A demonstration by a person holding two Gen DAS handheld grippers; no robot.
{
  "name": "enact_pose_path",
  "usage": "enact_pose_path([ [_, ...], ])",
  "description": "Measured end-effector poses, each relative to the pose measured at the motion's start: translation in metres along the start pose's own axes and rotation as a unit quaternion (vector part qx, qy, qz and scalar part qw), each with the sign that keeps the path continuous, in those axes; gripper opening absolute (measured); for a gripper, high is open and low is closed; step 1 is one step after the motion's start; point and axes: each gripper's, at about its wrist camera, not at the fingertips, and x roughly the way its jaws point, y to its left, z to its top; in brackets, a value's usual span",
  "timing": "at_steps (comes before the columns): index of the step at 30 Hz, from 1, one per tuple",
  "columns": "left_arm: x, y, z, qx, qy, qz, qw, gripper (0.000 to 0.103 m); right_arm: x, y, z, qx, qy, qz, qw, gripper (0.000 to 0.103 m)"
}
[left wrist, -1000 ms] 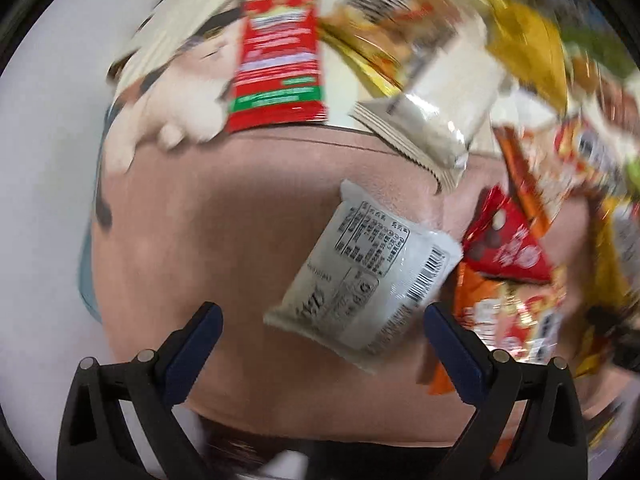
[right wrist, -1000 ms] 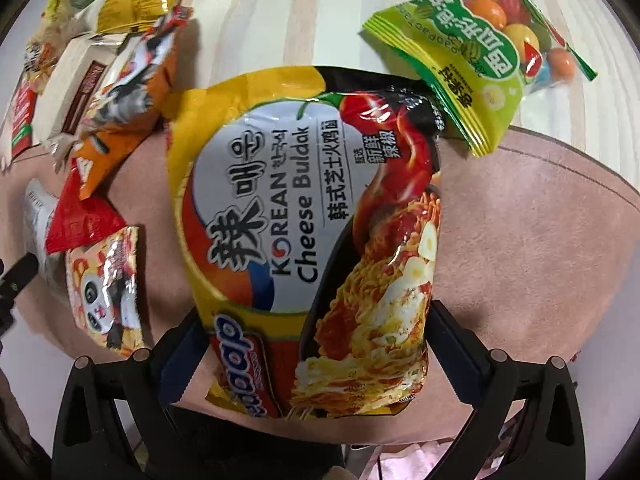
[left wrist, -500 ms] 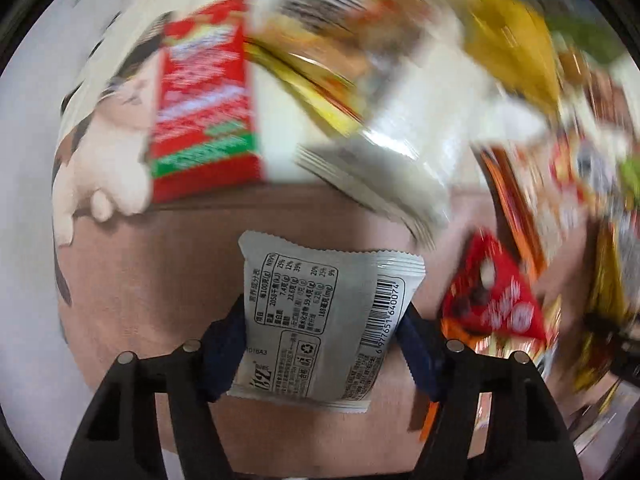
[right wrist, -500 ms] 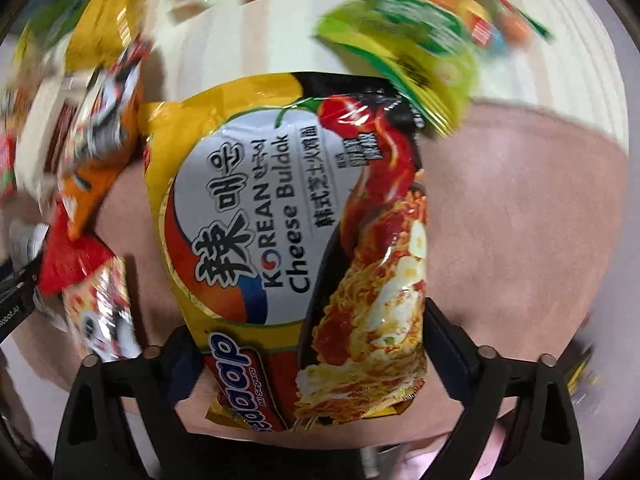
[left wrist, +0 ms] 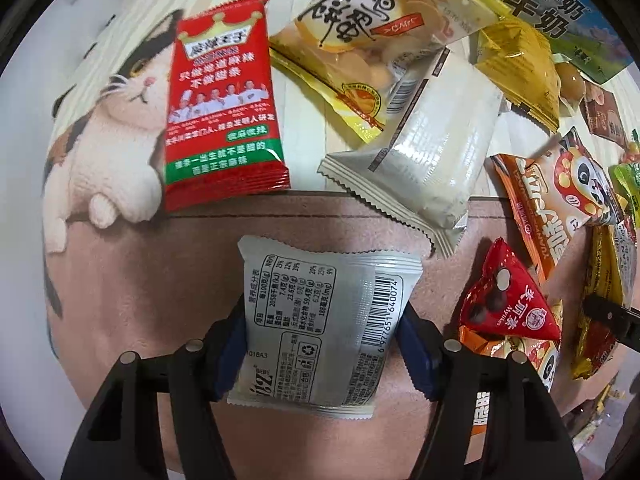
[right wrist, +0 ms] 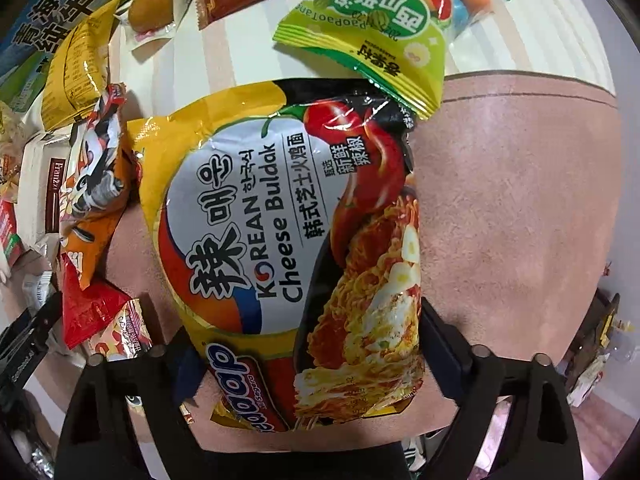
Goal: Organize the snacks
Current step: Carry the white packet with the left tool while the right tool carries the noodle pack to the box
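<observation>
A mat printed with a cat (left wrist: 120,128) and a wide pinkish patch (left wrist: 152,280) lies under a scatter of snack packs, so sorting looks barely begun.

In the left wrist view, the left gripper (left wrist: 322,340) has just been closing and its blue pads now press both sides of a small white packet (left wrist: 324,320) lying label-up on the pink patch. A red sachet (left wrist: 224,100) and a cream wrapper (left wrist: 432,152) lie beyond it, a red triangle pack (left wrist: 508,296) just beside; bare mat opens to the left.

In the right wrist view, the right gripper (right wrist: 308,364) has just been closing around a big noodle bag (right wrist: 288,248); its fingers hug the bag's sides, though I cannot tell if they press. A green candy bag (right wrist: 368,40) overlaps its top corner, so lifting may drag it. Open pink mat lies to the right.
</observation>
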Motion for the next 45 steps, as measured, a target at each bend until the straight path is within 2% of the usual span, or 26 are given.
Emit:
enact_pose_path([
  [4,-0.027,-0.019,-0.009,-0.019,-0.004,0.005,0.9998,0.065,-0.001,0.016,-0.014,0.004,-0.016,0.005,1.0,0.09],
  [10,-0.089,-0.008,-0.005,-0.055,-0.016,-0.013,0.9983,0.065,-0.017,0.008,-0.039,0.011,-0.017,0.081,0.997,0.09],
  [15,-0.139,-0.021,0.024,-0.048,-0.047,-0.046,0.9967,0.065,-0.045,0.014,-0.054,0.013,-0.043,0.134,0.99,0.09],
  [18,-0.169,-0.032,0.027,-0.041,-0.068,-0.081,0.9935,0.065,-0.068,0.025,-0.045,0.007,-0.065,0.156,0.986,0.09],
  [20,-0.195,-0.055,0.017,-0.033,-0.091,-0.092,0.9911,0.065,-0.091,0.031,-0.033,0.004,-0.081,0.172,0.982,0.09],
  [24,-0.238,-0.07,0.036,-0.017,-0.126,-0.12,0.9846,0.065,-0.131,0.047,-0.016,-0.004,-0.116,0.201,0.973,0.09],
  [29,-0.273,-0.081,0.091,-0.01,-0.158,-0.134,0.9782,0.065,-0.176,0.079,0.02,-0.019,-0.158,0.231,0.96,0.09],
  [31,-0.281,-0.082,0.12,-0.012,-0.161,-0.143,0.9765,0.065,-0.196,0.086,0.046,-0.026,-0.172,0.236,0.956,0.09],
  [33,-0.283,-0.083,0.154,-0.015,-0.159,-0.147,0.9762,0.065,-0.219,0.073,0.072,-0.032,-0.181,0.234,0.955,0.09],
  [34,-0.282,-0.083,0.169,-0.016,-0.155,-0.148,0.9765,0.065,-0.222,0.083,0.087,-0.033,-0.185,0.229,0.955,0.09],
  [36,-0.273,-0.084,0.208,-0.017,-0.141,-0.141,0.9798,0.065,-0.234,0.076,0.115,-0.037,-0.184,0.223,0.957,0.09],
  [39,-0.249,-0.086,0.259,-0.021,-0.108,-0.134,0.9848,0.065,-0.227,0.097,0.156,-0.034,-0.171,0.206,0.963,0.09],
  [41,-0.226,-0.086,0.292,-0.033,-0.077,-0.146,0.9858,0.065,-0.211,0.113,0.185,-0.026,-0.154,0.192,0.969,0.09],
  [43,-0.208,-0.087,0.315,-0.038,-0.052,-0.151,0.9864,0.065,-0.208,0.119,0.215,-0.019,-0.137,0.178,0.974,0.09],
  [45,-0.187,-0.089,0.337,-0.038,-0.03,-0.152,0.9872,0.065,-0.198,0.13,0.228,-0.018,-0.125,0.164,0.978,0.09],
])
